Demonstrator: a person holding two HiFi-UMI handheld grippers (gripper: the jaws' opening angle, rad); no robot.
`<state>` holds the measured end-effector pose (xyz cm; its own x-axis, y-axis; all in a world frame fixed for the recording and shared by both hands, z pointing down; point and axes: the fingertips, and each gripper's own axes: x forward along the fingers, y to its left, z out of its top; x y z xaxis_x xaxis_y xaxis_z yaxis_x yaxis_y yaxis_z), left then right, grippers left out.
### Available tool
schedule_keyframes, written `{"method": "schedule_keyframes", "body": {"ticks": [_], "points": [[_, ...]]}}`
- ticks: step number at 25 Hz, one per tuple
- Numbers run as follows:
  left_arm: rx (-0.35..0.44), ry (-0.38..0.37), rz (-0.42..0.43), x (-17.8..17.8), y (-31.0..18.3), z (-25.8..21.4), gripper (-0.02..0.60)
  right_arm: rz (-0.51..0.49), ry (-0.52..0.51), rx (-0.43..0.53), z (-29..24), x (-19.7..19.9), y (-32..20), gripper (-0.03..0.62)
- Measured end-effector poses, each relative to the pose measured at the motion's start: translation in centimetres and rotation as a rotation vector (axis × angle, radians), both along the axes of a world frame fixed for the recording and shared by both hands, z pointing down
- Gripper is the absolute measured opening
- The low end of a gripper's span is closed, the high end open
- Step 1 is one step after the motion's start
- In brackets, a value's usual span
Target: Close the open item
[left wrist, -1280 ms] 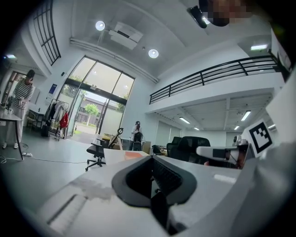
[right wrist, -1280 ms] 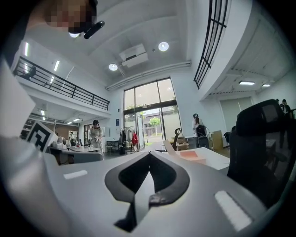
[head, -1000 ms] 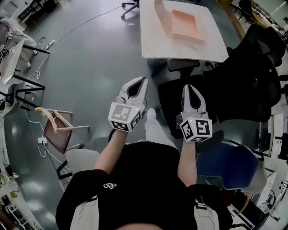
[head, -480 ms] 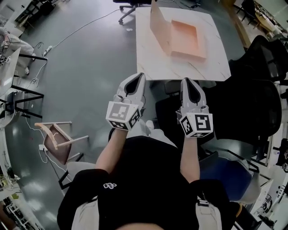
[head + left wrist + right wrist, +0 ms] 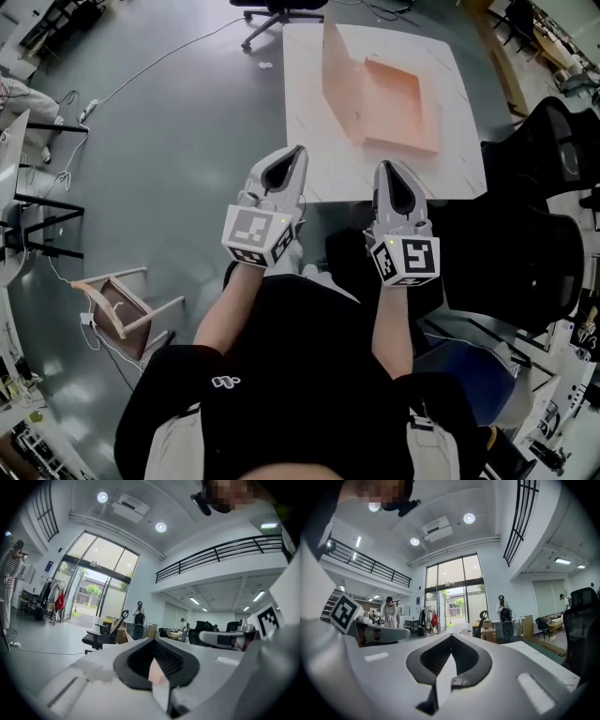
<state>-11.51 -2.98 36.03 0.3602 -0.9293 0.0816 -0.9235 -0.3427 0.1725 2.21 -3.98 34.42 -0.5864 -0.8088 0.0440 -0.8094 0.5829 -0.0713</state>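
Note:
An open pink box (image 5: pixel 394 101) lies on a white table (image 5: pixel 307 127) ahead of me in the head view, its lid (image 5: pixel 339 73) standing upright along the left side. My left gripper (image 5: pixel 299 150) is shut and empty, its tip over the table's near edge, short of the box. My right gripper (image 5: pixel 385 167) is shut and empty too, level with the left, near the table's front edge below the box. In the left gripper view the left gripper (image 5: pixel 153 640) points level across the hall, as does the right gripper (image 5: pixel 451 636) in the right gripper view.
Black office chairs (image 5: pixel 530 234) crowd the right side beside the table. A blue seat (image 5: pixel 473 370) is at my lower right. A wooden chair (image 5: pixel 117 302) lies tipped on the grey floor at left. Another office chair (image 5: pixel 274 11) stands beyond the table.
Both grippers have moved forward together toward the table. The table and pink box now sit lower and closer in the head view; the grippers' tips have reached its near edge.

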Motion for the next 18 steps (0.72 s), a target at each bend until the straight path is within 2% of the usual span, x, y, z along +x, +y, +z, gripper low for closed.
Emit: {"method": "schedule_keyframes", "body": {"ticks": [4,9,14,18], "points": [[-0.010,-0.003,0.022,-2.4,-3.9,0.3,0.002,0.010,0.009,0.011,0.0,-2.7,-3.8,0.009],[-0.022,0.017,0.028,-4.5,-7.2,0.7,0.002,0.010,0.039,0.010,0.3,-5.0,-6.2,0.011],[-0.039,0.036,0.043,-3.7,-8.6,1.2,0.002,-0.008,0.095,0.003,0.6,-5.1,-6.9,0.041],[-0.057,0.033,0.025,-3.3,-9.7,2.0,0.002,-0.073,0.152,0.010,1.4,-6.4,-8.1,0.050]]}}
